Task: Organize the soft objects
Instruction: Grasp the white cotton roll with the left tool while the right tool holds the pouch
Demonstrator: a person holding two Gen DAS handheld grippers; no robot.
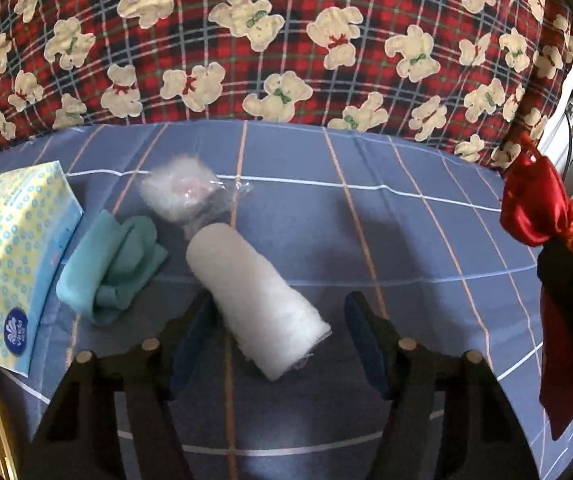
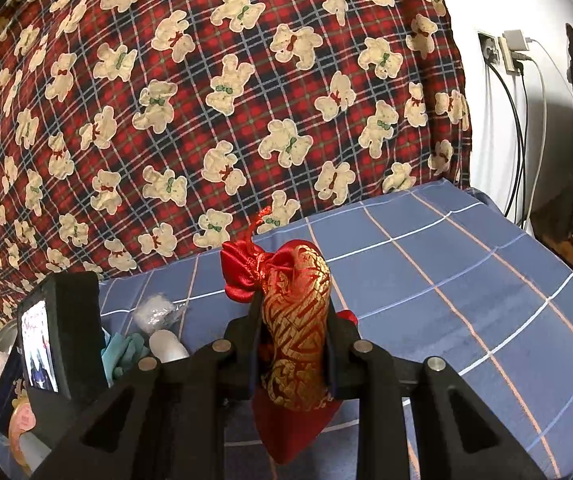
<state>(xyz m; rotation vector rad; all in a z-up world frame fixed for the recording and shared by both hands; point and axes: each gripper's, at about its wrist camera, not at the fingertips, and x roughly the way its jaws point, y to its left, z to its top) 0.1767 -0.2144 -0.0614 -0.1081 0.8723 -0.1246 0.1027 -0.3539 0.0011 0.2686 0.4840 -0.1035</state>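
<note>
A white rolled towel lies slanted on the blue checked sheet. My left gripper stands open around its near end; the left finger is close against the roll and the right pad is apart from it. A crumpled teal cloth and a clear bag of white fluff lie just left and beyond. My right gripper is shut on a red and gold satin pouch, held above the sheet. That pouch also shows at the right edge of the left wrist view.
A yellow and blue tissue pack lies at the far left. A red plaid quilt with bears rises behind the sheet. A wall socket with cables is at the right. The left gripper's body stands close on the left.
</note>
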